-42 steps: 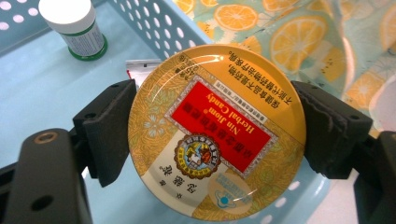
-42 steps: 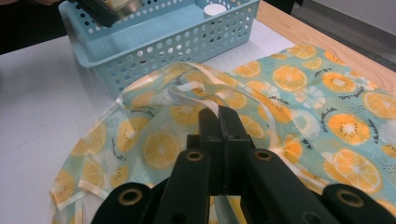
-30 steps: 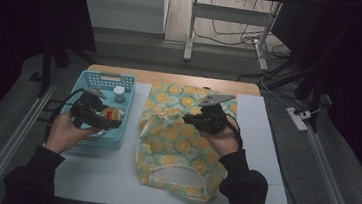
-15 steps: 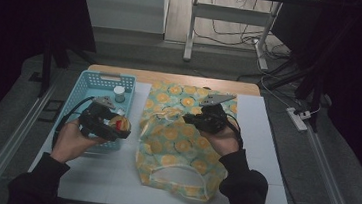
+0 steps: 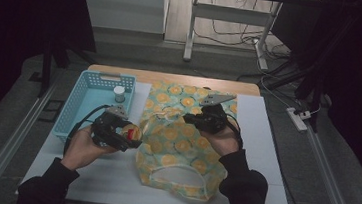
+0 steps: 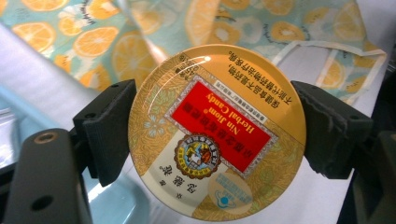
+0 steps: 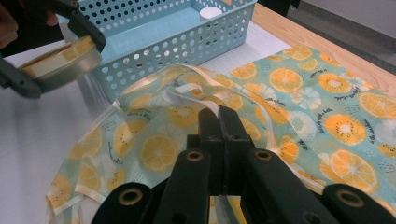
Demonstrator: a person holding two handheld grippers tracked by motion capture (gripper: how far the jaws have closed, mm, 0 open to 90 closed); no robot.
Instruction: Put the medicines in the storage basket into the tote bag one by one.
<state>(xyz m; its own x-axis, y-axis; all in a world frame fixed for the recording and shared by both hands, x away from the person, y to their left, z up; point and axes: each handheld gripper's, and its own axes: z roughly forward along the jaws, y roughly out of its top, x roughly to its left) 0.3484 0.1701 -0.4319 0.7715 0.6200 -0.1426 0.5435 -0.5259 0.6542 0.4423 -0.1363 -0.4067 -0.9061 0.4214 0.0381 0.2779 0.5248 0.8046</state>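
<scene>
Left gripper clamps the round yellow candy tin; right gripper, pinching the orange-print fabric bag, should lift its mouth wider

The high view looks forward and down over the table. Both gripper views sit close above it, sharing the orange-print bag with the high view.

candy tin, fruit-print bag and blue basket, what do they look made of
Candy tin: likely metal, glossy printed lid with glare, silvery rim. Bag: thin woven-looking cloth, matte, creased, with pale tape edging. Basket: probably moulded plastic, smooth, evenly perforated walls.
</scene>
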